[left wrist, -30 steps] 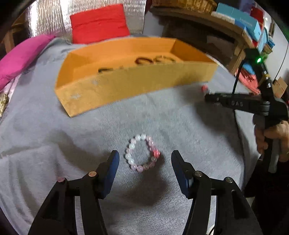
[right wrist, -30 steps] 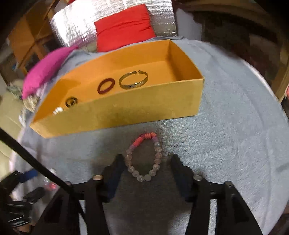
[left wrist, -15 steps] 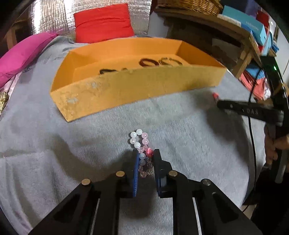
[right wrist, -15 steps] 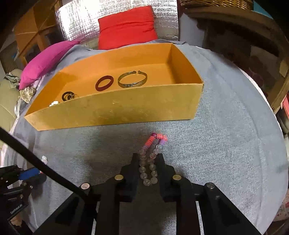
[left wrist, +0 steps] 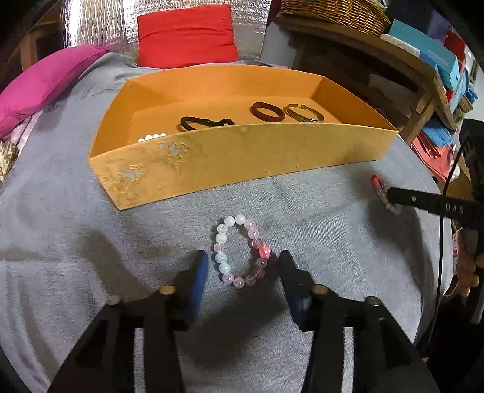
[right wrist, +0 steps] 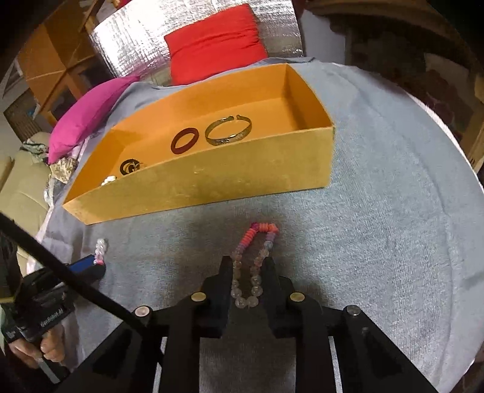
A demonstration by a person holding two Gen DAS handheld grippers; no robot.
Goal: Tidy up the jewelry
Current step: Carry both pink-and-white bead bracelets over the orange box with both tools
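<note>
A pink and white bead bracelet (left wrist: 240, 252) lies round on the grey cloth between the fingers of my left gripper (left wrist: 243, 270), which is open. My right gripper (right wrist: 248, 269) is shut on a clear bead bracelet with orange and pink discs (right wrist: 254, 260), squeezed narrow between its pads. The orange tray (left wrist: 242, 157) stands beyond both; it shows in the right wrist view too (right wrist: 211, 184). It holds a dark red ring (right wrist: 184, 144), a gold bangle (right wrist: 228, 134), a black band (left wrist: 205, 122) and white beads (left wrist: 151, 137).
A red cushion (left wrist: 186, 36) and a magenta cushion (left wrist: 45, 81) lie behind the tray. A wooden shelf with boxes and a wicker basket (left wrist: 335, 13) stands at the right. The right gripper's side shows at the right edge of the left wrist view (left wrist: 432, 204).
My left gripper, shut on the pink bracelet half a second ago, has opened and the bracelet has sprung back round. My right gripper stays shut on its bracelet.
</note>
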